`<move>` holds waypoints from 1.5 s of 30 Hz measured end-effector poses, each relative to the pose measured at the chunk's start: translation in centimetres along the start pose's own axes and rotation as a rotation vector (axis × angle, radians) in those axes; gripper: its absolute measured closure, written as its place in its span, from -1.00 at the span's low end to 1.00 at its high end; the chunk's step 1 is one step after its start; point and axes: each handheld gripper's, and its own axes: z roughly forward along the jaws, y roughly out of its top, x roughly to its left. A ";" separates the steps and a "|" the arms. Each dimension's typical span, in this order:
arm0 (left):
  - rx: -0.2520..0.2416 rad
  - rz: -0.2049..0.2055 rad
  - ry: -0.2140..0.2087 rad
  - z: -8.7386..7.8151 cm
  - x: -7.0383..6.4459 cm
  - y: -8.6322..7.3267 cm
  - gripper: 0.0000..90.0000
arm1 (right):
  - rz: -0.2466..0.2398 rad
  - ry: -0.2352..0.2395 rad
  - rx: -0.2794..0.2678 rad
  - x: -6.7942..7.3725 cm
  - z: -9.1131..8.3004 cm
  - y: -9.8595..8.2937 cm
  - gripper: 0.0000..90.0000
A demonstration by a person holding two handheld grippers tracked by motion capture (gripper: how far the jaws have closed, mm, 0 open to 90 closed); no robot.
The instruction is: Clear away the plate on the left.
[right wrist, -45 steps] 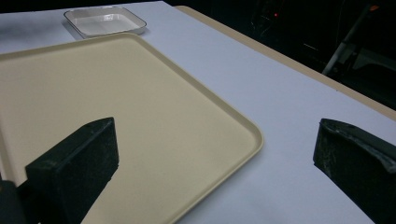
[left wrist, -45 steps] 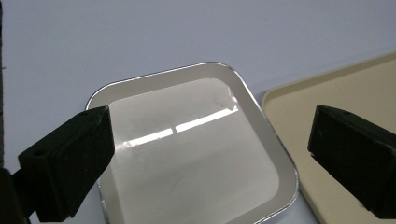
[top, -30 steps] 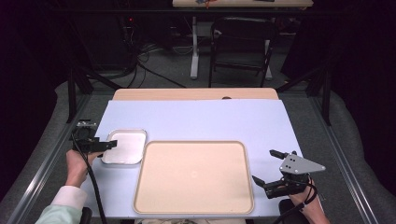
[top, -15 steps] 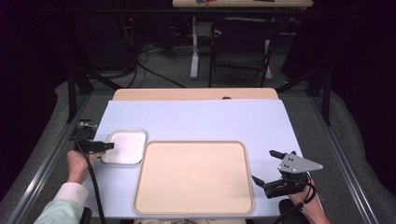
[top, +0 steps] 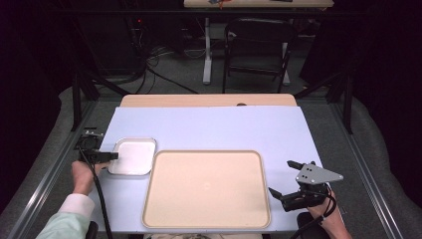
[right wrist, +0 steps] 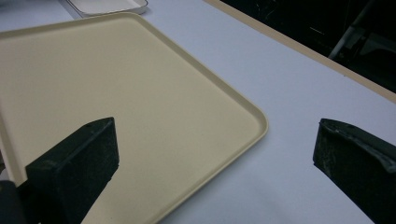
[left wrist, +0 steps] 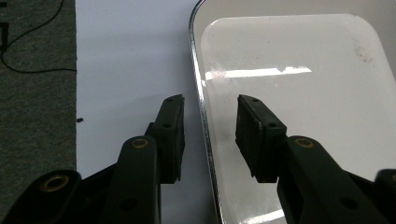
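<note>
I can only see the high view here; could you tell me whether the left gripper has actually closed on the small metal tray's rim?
Observer: Not yet. In the left gripper view the left gripper is open, its jaws astride the small metal tray's rim, one outside and one inside, with gaps on both sides.
Operator: Thank you. Is anything lying in that tray?
Observer: Nothing; its floor is bare and glossy, with a few faint specks near one corner.
Operator: And is the right gripper over the beige tray?
Observer: The right gripper is wide open with the beige tray's corner between its jaws, one jaw over the tray and the other over the blue mat.
</note>
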 end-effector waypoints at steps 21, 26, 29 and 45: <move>0.023 -0.014 0.005 0.1 -0.1 -0.2 0.76 | 0.031 -0.018 0.048 -0.2 0.3 0.0 -0.98; 0.033 -0.028 -0.008 0.1 0.1 -0.1 0.77 | 0.036 -0.034 0.059 -0.3 0.3 -0.1 -0.96; 0.029 -0.030 -0.008 0.2 0.2 -0.1 0.77 | 0.037 -0.035 0.059 -0.3 0.3 -0.1 -0.95; -0.049 -0.143 -0.112 -0.8 1.3 -0.7 0.94 | 0.042 -0.065 0.083 -0.2 0.6 0.0 -0.96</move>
